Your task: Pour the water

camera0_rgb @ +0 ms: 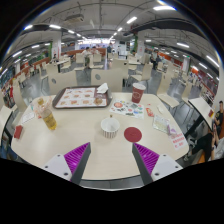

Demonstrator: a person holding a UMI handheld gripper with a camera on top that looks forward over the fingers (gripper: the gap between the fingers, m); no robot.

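Note:
A white ribbed cup [109, 126] stands on the beige round table [60, 135] just ahead of my fingers. A dark red lid or coaster [133, 133] lies right beside it. Farther off, a red cup [137, 97] stands right of the middle. A yellow-orange drink container [48, 118] and a clear cup [40, 104] stand at the left. My gripper [111, 158] is open, its purple pads [76, 155] wide apart with nothing between them, hovering over the table's near edge.
A dark tray [80, 97] with cards lies at the far middle. Printed papers [128, 107] lie past the white cup. A clear bottle [162, 122] and small items sit at the right. Chairs and other tables fill the hall beyond.

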